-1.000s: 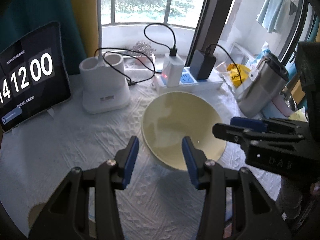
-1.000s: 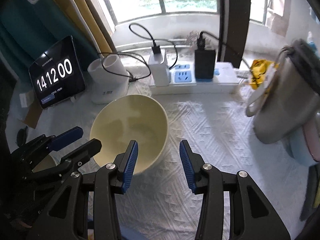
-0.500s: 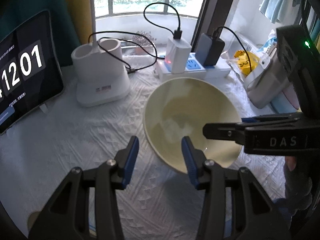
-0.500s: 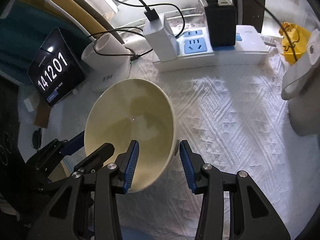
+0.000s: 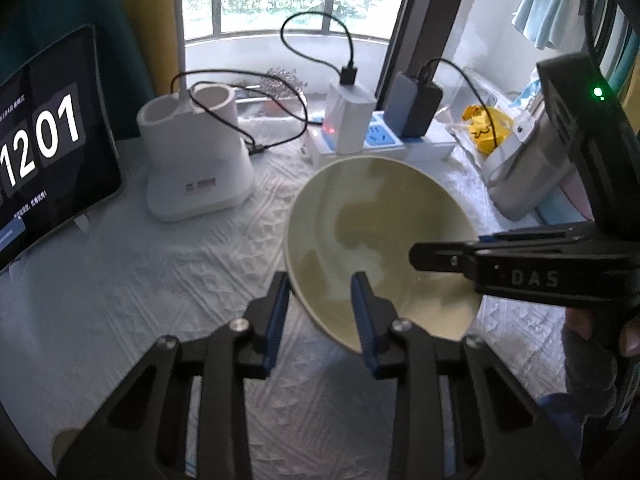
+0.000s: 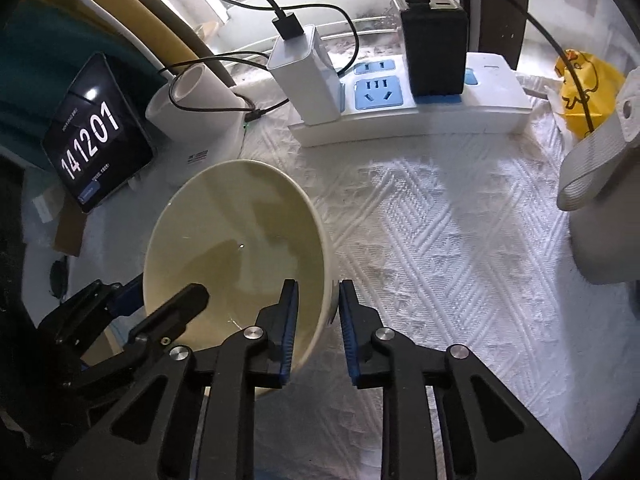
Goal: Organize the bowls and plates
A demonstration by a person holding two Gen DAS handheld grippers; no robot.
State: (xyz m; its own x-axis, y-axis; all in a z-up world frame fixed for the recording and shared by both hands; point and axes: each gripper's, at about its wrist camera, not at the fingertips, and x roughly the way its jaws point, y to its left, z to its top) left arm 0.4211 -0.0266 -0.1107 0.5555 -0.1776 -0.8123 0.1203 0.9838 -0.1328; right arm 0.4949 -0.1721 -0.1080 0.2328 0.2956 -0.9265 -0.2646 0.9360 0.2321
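A cream bowl (image 5: 372,236) (image 6: 236,248) sits on the white textured cloth (image 6: 440,264). My left gripper (image 5: 320,306) straddles the bowl's near-left rim, one finger outside and one inside. Its jaws are closing, with a gap still showing at the rim. My right gripper (image 6: 318,316) straddles the opposite rim with its jaws closing, and its blue pads (image 6: 347,320) lie against the bowl's wall on both sides. Each gripper also shows in the other's view: the right gripper (image 5: 444,256) and the left gripper (image 6: 160,304).
A tablet clock (image 5: 44,152) leans at the left. Behind the bowl are a white holder (image 5: 196,160) and a power strip (image 6: 420,100) with chargers and cables. A grey jug (image 5: 532,168) and a yellow bag (image 6: 588,88) stand at the right. A hand (image 5: 592,332) grips the right tool.
Both pairs of jaws have narrowed around the bowl's rim, the right pair far more. The right gripper came down over the rim. The clock went from 141200 to 141201.
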